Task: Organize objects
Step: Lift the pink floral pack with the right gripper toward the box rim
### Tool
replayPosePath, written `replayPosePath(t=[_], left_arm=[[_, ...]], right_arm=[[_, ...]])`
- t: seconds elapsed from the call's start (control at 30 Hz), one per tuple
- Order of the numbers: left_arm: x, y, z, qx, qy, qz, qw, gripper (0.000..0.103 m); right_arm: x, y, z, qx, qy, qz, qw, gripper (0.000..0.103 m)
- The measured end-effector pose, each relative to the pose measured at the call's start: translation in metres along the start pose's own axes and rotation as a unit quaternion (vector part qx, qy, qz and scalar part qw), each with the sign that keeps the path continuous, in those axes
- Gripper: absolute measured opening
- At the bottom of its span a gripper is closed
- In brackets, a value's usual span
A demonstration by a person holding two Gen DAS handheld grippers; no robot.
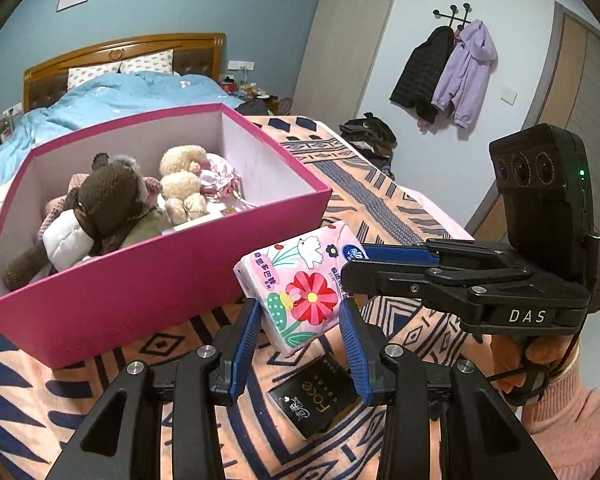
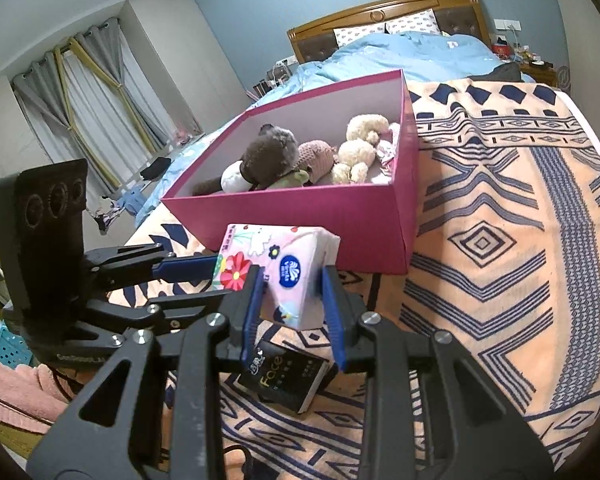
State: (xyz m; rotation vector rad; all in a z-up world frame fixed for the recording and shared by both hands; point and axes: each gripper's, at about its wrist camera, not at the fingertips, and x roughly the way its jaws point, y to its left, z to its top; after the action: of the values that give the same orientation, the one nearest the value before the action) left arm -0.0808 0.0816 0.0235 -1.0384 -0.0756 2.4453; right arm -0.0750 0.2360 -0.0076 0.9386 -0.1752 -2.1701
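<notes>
A pink flowered tissue pack (image 1: 300,284) hangs in the air in front of the magenta box (image 1: 160,280). My right gripper (image 2: 292,300) is shut on its sides; the pack also shows in the right wrist view (image 2: 292,264). My left gripper (image 1: 300,332) is open, its fingers either side of the pack's lower end without pressing it. A black "Face" tissue pack (image 1: 320,396) lies on the blanket below, also in the right wrist view (image 2: 284,380). The box holds plush toys (image 1: 108,204).
The box (image 2: 300,216) stands on a patterned orange and blue blanket (image 2: 500,240) on a bed. A blue duvet (image 1: 112,100) and the headboard lie beyond. Coats (image 1: 448,72) hang on the wall at the right.
</notes>
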Motion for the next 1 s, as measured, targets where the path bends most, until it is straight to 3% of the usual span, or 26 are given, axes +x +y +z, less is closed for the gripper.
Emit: replayPosePath(t=[1.0], left_arm=[[-0.010, 0.016, 0.042, 0.001, -0.034, 0.012, 0.9994, 0.040]], right_arm=[[-0.006, 0.012, 0.041, -0.040, -0.031, -0.003, 0.999, 0.033]])
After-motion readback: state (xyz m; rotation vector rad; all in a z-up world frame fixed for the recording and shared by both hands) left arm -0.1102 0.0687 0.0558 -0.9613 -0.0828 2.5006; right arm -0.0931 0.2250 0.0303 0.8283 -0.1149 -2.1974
